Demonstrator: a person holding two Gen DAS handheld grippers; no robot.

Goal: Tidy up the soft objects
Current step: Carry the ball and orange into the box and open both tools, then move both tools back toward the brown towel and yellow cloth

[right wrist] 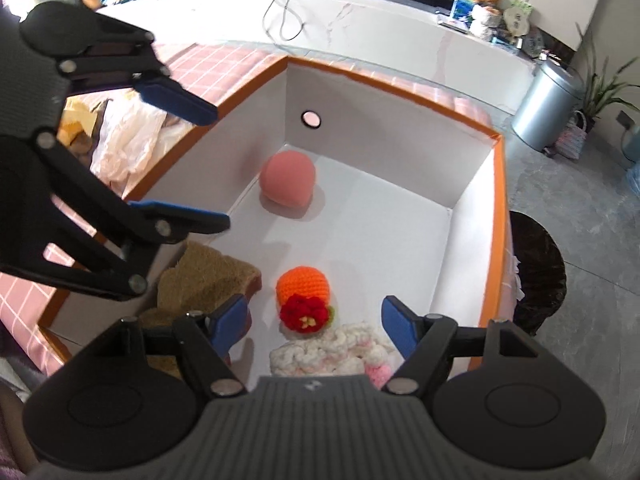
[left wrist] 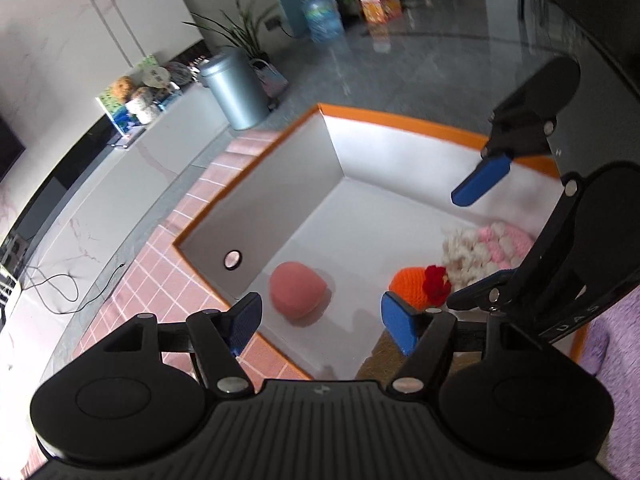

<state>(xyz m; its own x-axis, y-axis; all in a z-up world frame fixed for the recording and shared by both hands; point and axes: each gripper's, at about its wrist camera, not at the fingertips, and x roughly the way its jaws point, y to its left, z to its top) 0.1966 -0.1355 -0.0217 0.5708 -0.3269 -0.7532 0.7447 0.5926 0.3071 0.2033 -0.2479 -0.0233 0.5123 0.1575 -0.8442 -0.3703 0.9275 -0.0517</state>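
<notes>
Box: white inside, orange-rimmed (right wrist: 497, 216), set on pink checked cloth (left wrist: 156, 264).
Contents: pink ball (right wrist: 287, 181) near far wall; orange crochet piece (right wrist: 305, 286) beside white-pink yarn bundle (right wrist: 336, 350); brown pad (right wrist: 204, 276) at left.
Left gripper (left wrist: 320, 322): spread wide, empty, above box.
Right gripper (right wrist: 314, 330): spread wide, empty, over yarn bundle.

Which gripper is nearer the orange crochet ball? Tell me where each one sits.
Right. The right gripper hangs open directly above the orange crochet ball in the box. The left gripper is off to the side, open near the pink ball.
</notes>
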